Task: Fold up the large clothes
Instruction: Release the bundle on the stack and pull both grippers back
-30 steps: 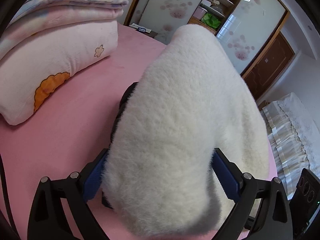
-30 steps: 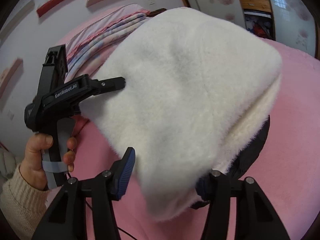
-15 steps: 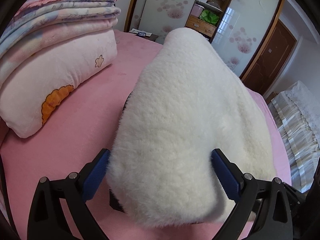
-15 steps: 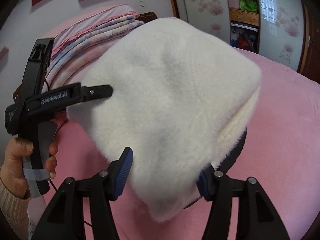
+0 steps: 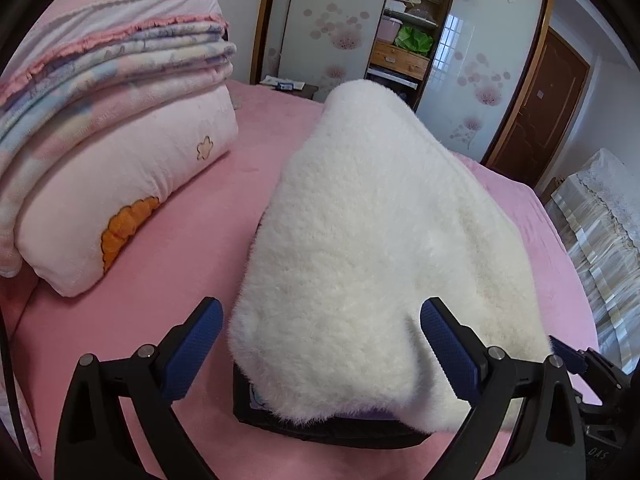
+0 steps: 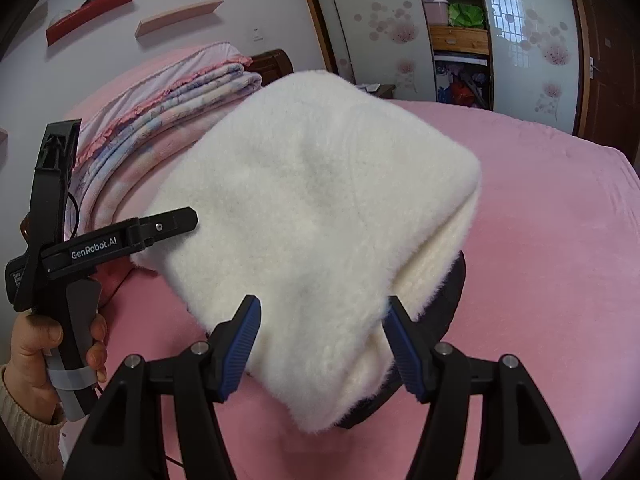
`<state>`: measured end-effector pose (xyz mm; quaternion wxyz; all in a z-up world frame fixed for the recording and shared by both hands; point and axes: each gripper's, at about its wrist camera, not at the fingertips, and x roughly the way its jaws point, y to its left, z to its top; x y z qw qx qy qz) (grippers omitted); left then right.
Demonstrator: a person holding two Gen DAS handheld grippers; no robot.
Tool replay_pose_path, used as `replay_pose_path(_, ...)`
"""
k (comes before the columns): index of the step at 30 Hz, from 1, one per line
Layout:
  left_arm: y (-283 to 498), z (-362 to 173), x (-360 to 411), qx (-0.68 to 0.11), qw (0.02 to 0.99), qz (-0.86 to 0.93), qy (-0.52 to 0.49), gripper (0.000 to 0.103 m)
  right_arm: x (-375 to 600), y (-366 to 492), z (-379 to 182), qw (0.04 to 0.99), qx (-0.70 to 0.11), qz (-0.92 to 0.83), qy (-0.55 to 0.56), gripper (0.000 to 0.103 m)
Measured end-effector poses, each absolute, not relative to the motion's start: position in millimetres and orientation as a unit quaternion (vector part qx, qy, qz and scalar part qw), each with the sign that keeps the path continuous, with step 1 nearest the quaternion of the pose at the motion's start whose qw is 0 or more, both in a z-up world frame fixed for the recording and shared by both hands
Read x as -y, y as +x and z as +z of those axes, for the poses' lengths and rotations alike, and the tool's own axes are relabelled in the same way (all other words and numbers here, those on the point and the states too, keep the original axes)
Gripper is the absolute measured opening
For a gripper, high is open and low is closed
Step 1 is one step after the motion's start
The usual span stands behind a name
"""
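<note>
Fluffy white clothing (image 5: 372,248) is seen folded into a thick bundle in the middle of the pink bed (image 5: 192,224), with a dark lining showing under its near edge. The left gripper (image 5: 320,356) is held over the near end of the bundle, and its blue fingers (image 5: 192,348) are spread wide apart; the left one is clear of the fur, and the right one is just beside it, so nothing is squeezed. In the right wrist view the right gripper (image 6: 320,344) is seen at a near corner of the same bundle. Its fingers (image 6: 240,344) are opening, with the white corner between them, and the fur is touched lightly or not at all; which one cannot be told. On the left of that view the left gripper's black handle is held in a hand (image 6: 44,356) with a cream knitted sleeve. A pink pillow (image 5: 120,200) with an orange patch and a small flower is seen to the left of the bundle, and folded blankets (image 5: 112,64) are stacked on top of it. Far behind the bed, a wardrobe (image 5: 408,40) with flower-printed doors is seen, and a brown door (image 5: 540,104) is to its right.
</note>
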<state>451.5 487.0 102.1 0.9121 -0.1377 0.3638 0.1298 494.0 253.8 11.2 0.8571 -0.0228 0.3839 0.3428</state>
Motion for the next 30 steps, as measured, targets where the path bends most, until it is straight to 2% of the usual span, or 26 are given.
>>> replay_pose_path(8, 411.3, 143.6, -422.7, -0.323, 0.936, 0.132, -0.048, 0.101, -224.6, 471.5, 45.2, 0.881, -0.342, 0.327, -0.005, 0.063)
replay_pose_path(15, 345.2, 189.4, -340.4, -0.282, 0.953, 0.105, -0.022, 0.102, -172.0, 402.2, 96.7, 0.912, -0.28, 0.298, -0.023, 0.064)
replay_pose_path(17, 324.0, 200.0, -314.2, -0.273, 0.957, 0.099, -0.012, 0.102, -150.9, 377.5, 108.6, 0.92, -0.266, 0.288, -0.023, 0.073)
replay_pose_path(21, 279.2, 213.8, -265.2, -0.265, 0.961, 0.081, -0.012, 0.102, -106.3, 326.7, 124.0, 0.929, -0.258, 0.265, -0.027, 0.076)
replay_pose_path(26, 212.8, 219.8, -205.4, -0.247, 0.966, 0.074, -0.007, 0.102, -48.3, 259.2, 136.8, 0.943, -0.249, 0.22, -0.028, 0.09)
replay_pose_path(30, 156.1, 213.2, -158.2, -0.231, 0.968, 0.097, 0.001, 0.102, -7.2, 205.6, 135.1, 0.954, -0.248, 0.163, -0.037, 0.097)
